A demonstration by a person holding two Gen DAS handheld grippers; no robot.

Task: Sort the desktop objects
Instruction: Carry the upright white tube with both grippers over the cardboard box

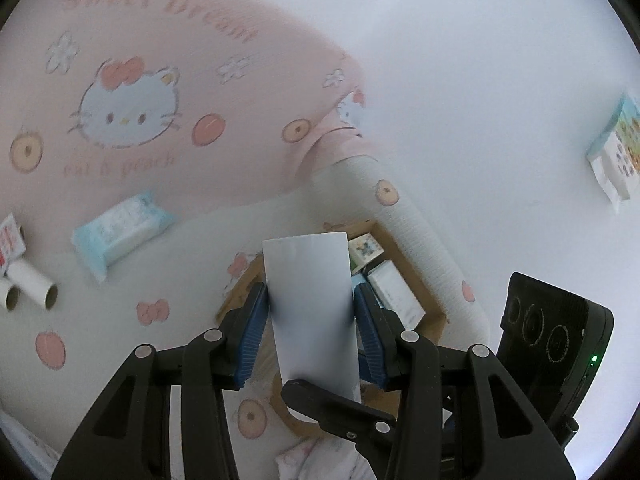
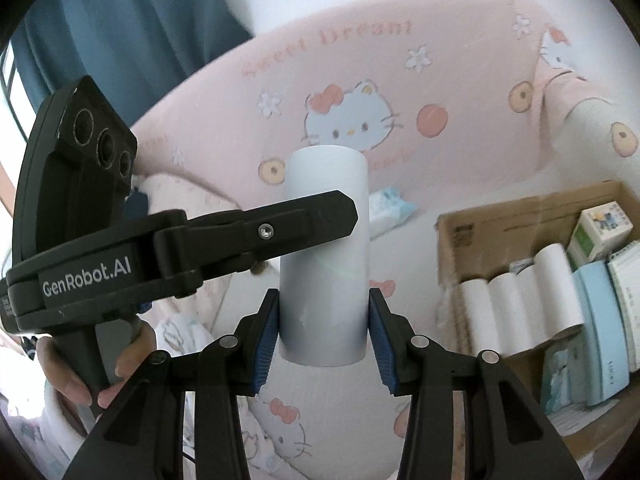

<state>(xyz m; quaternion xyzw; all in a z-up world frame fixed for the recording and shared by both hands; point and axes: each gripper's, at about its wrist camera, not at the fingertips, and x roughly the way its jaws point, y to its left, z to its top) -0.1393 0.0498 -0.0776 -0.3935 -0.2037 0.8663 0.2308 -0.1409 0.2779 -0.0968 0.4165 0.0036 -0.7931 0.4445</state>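
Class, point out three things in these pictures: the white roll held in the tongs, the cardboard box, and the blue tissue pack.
white roll (image 2: pixel 324 256), right wrist view, middle of its side.
cardboard box (image 2: pixel 500 216), right wrist view, far wall.
blue tissue pack (image 1: pixel 120 232), left wrist view, top face.

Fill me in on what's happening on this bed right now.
A person is sorting things into a cardboard box. Both grippers clamp one white roll: the right gripper from below, the left gripper crossing it from the side. The box already holds several white rolls and small cartons. Two more rolls and a tissue pack lie on the bedding.
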